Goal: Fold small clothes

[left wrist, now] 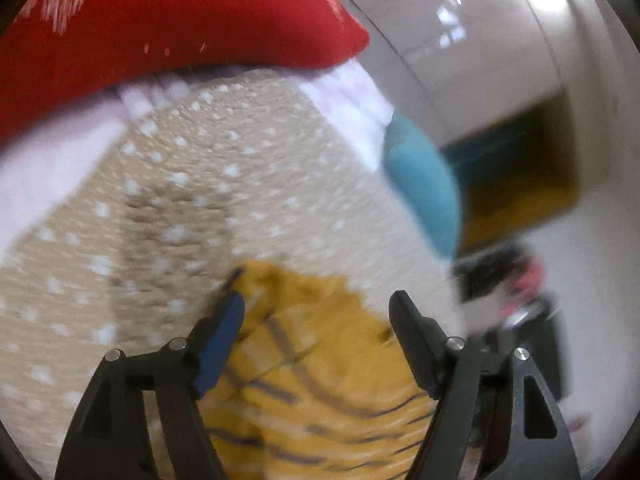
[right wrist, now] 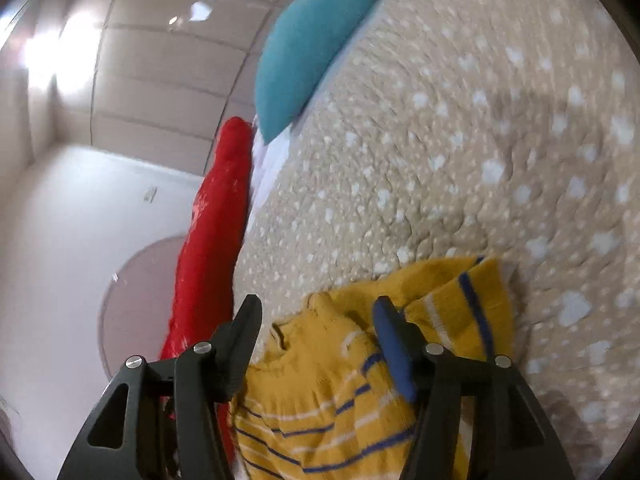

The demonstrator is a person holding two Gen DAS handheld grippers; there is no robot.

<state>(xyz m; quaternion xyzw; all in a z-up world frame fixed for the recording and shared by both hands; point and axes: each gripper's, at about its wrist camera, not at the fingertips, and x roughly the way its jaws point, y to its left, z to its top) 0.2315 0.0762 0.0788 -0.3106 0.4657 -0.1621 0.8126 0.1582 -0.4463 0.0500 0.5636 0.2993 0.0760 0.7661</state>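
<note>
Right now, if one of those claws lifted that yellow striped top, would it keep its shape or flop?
The yellow striped top would probably flop: it already lies bunched and wrinkled on the dotted beige cover. It looks like thin knit, so likely light. The textured cover may drag at it if pushed.

A bed carried everything, covered by a beige quilted bedspread [right wrist: 460, 152] dotted with white spots. A yellow striped garment [right wrist: 320, 392] lay bunched on its near part, blue and white lines crossing the knit. At the far edge, a red pillow [left wrist: 168, 28] and a teal pillow [right wrist: 308, 52] rested against white bedding [left wrist: 348, 96] beneath them.
</note>
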